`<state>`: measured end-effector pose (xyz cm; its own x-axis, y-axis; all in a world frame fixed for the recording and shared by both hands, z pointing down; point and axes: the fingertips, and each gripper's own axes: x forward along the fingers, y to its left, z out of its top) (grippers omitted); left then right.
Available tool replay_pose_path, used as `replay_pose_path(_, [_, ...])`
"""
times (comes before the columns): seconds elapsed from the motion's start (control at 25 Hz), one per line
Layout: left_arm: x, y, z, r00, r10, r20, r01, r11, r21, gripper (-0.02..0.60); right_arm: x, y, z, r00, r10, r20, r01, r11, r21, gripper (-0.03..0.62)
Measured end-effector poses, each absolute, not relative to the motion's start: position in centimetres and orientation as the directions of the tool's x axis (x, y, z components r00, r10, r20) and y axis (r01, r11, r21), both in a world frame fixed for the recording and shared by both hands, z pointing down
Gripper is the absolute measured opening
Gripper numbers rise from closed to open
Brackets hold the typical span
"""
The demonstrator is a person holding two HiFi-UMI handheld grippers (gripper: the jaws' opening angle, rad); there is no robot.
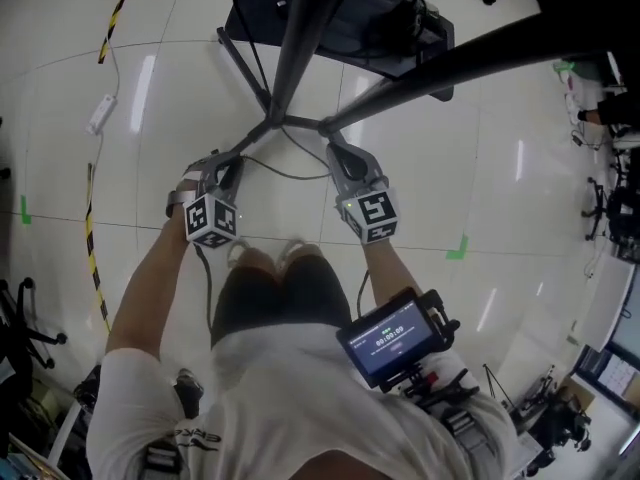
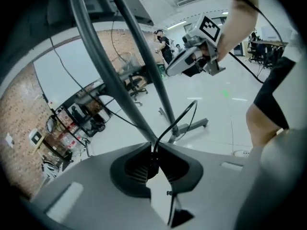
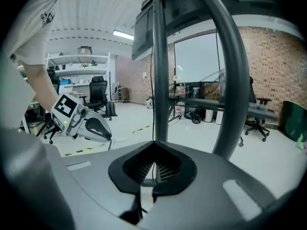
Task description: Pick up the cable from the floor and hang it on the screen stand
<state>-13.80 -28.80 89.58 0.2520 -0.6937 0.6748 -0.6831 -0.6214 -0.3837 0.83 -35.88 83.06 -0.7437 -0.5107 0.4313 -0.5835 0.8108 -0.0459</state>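
- At the far left of the head view, a strip of yellow-and-black tape (image 1: pixel 93 253) runs along the pale floor (image 1: pixel 480 168). A small white plug block (image 1: pixel 101 113) lies near it on a thin cord.
- The left gripper (image 1: pixel 238 156) is held out in front of the person's left arm, with its marker cube nearest the body and its tip pointing toward the stand.
- In the left gripper view its jaws are pinched onto the black cable (image 1: pixel 292 174). The cable leaves the tip, arches up and to the right, then drops away toward the floor.
- Between the two grippers the cable hangs in a shallow sag, clear of the floor, just in front of the person's knees.
- The stand (image 1: pixel 300 28) has dark tubes that slant up past both grippers. In the head view they meet just beyond the gripper tips, and its dark base lies further off on the floor.
- The right gripper (image 1: pixel 332 150) is level with the left one and near it, tip toward the same junction of tubes.
- In the right gripper view its jaws are pressed together on the thin cable, which runs straight up from the tip, close along an upright tube.
- At the lower right, a small lit display (image 1: pixel 392 343) sits at the person's waist.
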Motion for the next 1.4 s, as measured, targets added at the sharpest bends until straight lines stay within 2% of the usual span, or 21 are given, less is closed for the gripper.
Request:
replay_pose_path(0.24, [-16.4,-29.8,72.4,0.220,-0.799,0.560,-0.738,-0.512,-0.440,0.041,-0.1,-36.5,68.3,-0.756,-0.543,0.366,-0.581,0.814,0.007,0.012])
replay_pose_path(0.52, [-19.2,-32.1,55.4,0.217,-0.894,0.392,-0.805,-0.391,-0.446,0.041,-0.7,-36.9,55.0,-0.771,-0.564,0.296,-0.568,0.819,0.084,0.016])
replay_pose_path(0.64, [-19.2,-32.9,48.1,0.232,-0.917,0.325,-0.823,-0.363,-0.437,0.041,0.3,-36.3,50.3,-0.785,-0.555,0.275,-0.552,0.828,0.097,0.047])
replay_pose_path(0.84, [-17.4,-30.4,35.6,0.268,-0.939,0.217,-0.835,-0.339,-0.433,0.041,1.7,-32.6,41.9,-0.798,-0.552,0.241,-0.533,0.834,0.144,0.168])
replay_pose_path(1.0, [-16.3,-30.8,30.1,0.319,-0.937,0.142,-0.821,-0.348,-0.452,0.041,1.3,-32.4,39.1,-0.803,-0.556,0.212,-0.527,0.830,0.181,0.198])
replay_pose_path(1.16, [-15.8,-32.4,27.0,0.357,-0.928,0.105,-0.804,-0.363,-0.472,0.041,0.9,-32.6,38.8,-0.810,-0.547,0.209,-0.513,0.835,0.198,0.198])
replay_pose_path(1.4, [-15.8,-34.0,24.3,0.389,-0.919,0.068,-0.815,-0.378,-0.439,0.041,1.6,-33.3,38.4,-0.786,-0.592,0.179,-0.557,0.803,0.211,0.133])
